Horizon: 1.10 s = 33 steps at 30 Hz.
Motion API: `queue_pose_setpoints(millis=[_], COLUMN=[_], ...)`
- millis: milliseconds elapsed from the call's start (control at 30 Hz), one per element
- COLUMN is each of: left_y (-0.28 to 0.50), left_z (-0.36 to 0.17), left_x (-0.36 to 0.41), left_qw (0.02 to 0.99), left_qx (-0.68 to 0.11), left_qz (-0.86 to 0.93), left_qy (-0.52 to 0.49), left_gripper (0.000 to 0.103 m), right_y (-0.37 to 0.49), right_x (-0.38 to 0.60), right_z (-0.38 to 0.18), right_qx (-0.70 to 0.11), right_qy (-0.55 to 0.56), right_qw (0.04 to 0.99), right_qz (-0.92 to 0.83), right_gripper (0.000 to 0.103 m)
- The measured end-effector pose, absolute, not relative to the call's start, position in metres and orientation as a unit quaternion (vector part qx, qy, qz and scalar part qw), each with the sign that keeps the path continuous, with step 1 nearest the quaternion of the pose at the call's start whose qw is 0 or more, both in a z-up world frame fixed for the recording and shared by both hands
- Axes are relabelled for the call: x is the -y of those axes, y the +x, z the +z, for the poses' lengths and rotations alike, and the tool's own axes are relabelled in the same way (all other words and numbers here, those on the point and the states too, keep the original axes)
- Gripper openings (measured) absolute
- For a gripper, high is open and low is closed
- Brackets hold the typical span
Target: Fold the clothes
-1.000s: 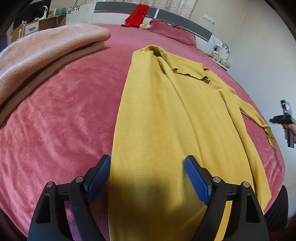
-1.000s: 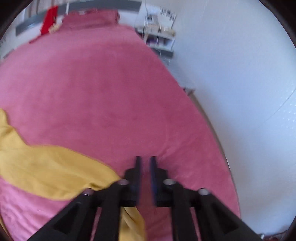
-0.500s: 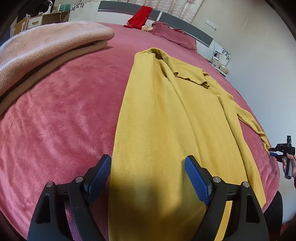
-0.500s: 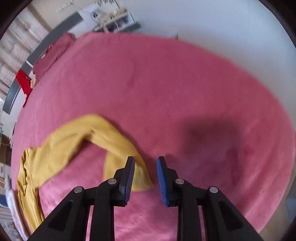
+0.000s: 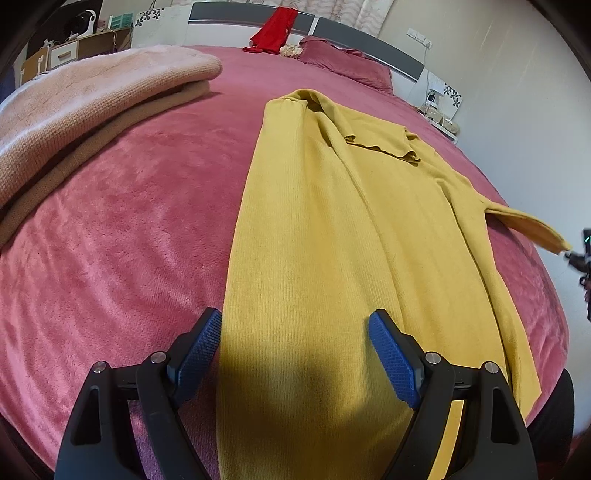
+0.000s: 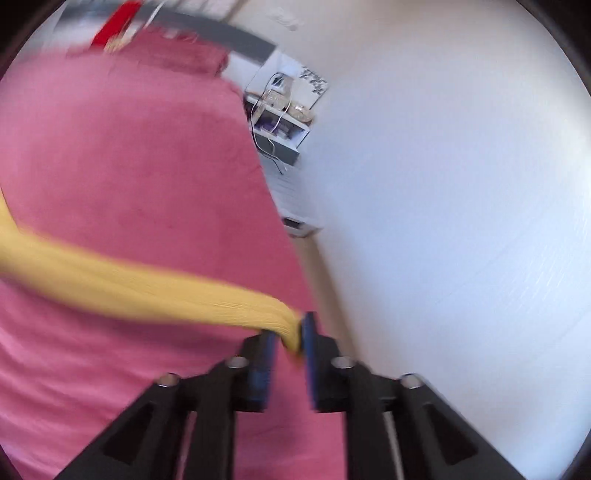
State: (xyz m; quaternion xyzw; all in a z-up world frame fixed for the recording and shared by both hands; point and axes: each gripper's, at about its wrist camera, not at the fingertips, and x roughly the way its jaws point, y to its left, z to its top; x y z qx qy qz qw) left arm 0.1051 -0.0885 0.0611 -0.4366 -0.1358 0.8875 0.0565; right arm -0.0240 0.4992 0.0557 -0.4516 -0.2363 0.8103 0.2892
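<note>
A yellow sweater [image 5: 332,229] lies lengthwise on the pink bedspread [image 5: 122,236], its left side folded over the body. My left gripper [image 5: 295,347] is open and empty, hovering above the sweater's hem end. My right gripper [image 6: 290,339] is shut on the cuff of the sweater's right sleeve [image 6: 155,288] and holds it up off the bed near the bed's right edge. In the left wrist view the raised sleeve [image 5: 528,229] stretches out to the right gripper [image 5: 581,258] at the far right.
A folded pale pink blanket [image 5: 85,110] lies at the left of the bed. A red garment [image 5: 275,26] hangs on the headboard, beside a dark pink pillow [image 5: 343,66]. A white wall [image 6: 443,184] and a nightstand [image 6: 284,122] stand right of the bed.
My right gripper opened over the sleeve cuff, shut on it and lifted the sleeve off the bed. The left gripper stayed open over the hem.
</note>
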Motion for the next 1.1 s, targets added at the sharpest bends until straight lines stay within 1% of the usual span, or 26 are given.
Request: queue_pose_setpoints(millis=[33, 67, 100, 133, 167, 267, 367, 433, 533, 633, 700, 733, 833, 867, 933, 1000, 1100], left_y=[0.105, 0.105, 0.106, 0.106, 0.107, 0.109, 0.111, 0.113, 0.116, 0.119, 0.121, 0.121, 0.123, 0.123, 0.122, 0.122, 0.125], left_z=[0.061, 0.062, 0.062, 0.062, 0.063, 0.066, 0.068, 0.07, 0.073, 0.075, 0.074, 0.073, 0.07, 0.07, 0.068, 0.066, 0.065], left_x=[0.089, 0.089, 0.089, 0.09, 0.091, 0.094, 0.097, 0.099, 0.105, 0.119, 0.129, 0.134, 0.141, 0.139, 0.134, 0.13, 0.135], left_qw=[0.057, 0.057, 0.058, 0.059, 0.057, 0.052, 0.047, 0.044, 0.028, -0.005, -0.025, -0.032, -0.038, -0.031, -0.011, 0.005, 0.019], left_qx=[0.136, 0.136, 0.138, 0.14, 0.143, 0.15, 0.158, 0.163, 0.169, 0.181, 0.192, 0.198, 0.197, 0.187, 0.171, 0.155, 0.165], left_qz=[0.888, 0.887, 0.887, 0.887, 0.887, 0.886, 0.886, 0.886, 0.886, 0.882, 0.877, 0.874, 0.87, 0.87, 0.868, 0.866, 0.862], left_qy=[-0.437, -0.437, -0.437, -0.437, -0.436, -0.435, -0.433, -0.432, -0.431, -0.435, -0.44, -0.442, -0.451, -0.455, -0.465, -0.475, -0.478], left_gripper=[0.083, 0.083, 0.083, 0.083, 0.083, 0.083, 0.083, 0.083, 0.083, 0.083, 0.083, 0.083, 0.083, 0.083, 0.083, 0.083, 0.083], right_y=[-0.028, -0.028, -0.022, -0.015, -0.008, 0.018, 0.015, -0.008, -0.056, -0.096, -0.107, -0.107, -0.086, -0.081, -0.076, -0.061, -0.05], right_x=[-0.51, -0.524, -0.533, -0.543, -0.549, -0.549, -0.531, -0.509, -0.467, -0.449, -0.45, -0.455, -0.467, -0.454, -0.41, -0.347, -0.245], right_z=[0.036, 0.018, 0.0, -0.017, -0.025, -0.002, 0.023, 0.032, 0.032, 0.013, -0.002, -0.006, 0.001, 0.006, 0.02, 0.035, 0.044], right_qx=[0.237, 0.215, 0.178, 0.14, 0.099, -0.034, -0.136, -0.175, -0.146, -0.13, -0.098, -0.095, -0.168, -0.179, -0.162, -0.123, -0.078], right_qy=[-0.498, -0.546, -0.583, -0.617, -0.629, -0.555, -0.485, -0.461, -0.467, -0.494, -0.528, -0.534, -0.498, -0.488, -0.474, -0.465, -0.473], right_qw=[0.287, 0.286, 0.292, 0.297, 0.305, 0.338, 0.3, 0.235, 0.166, 0.129, 0.178, 0.21, 0.291, 0.287, 0.23, 0.138, -0.022], right_qz=[0.783, 0.758, 0.737, 0.715, 0.708, 0.759, 0.81, 0.838, 0.856, 0.85, 0.824, 0.813, 0.8, 0.805, 0.834, 0.866, 0.877], right_gripper=[0.026, 0.025, 0.025, 0.023, 0.022, 0.024, 0.024, 0.024, 0.024, 0.024, 0.023, 0.027, 0.03, 0.032, 0.032, 0.032, 0.032])
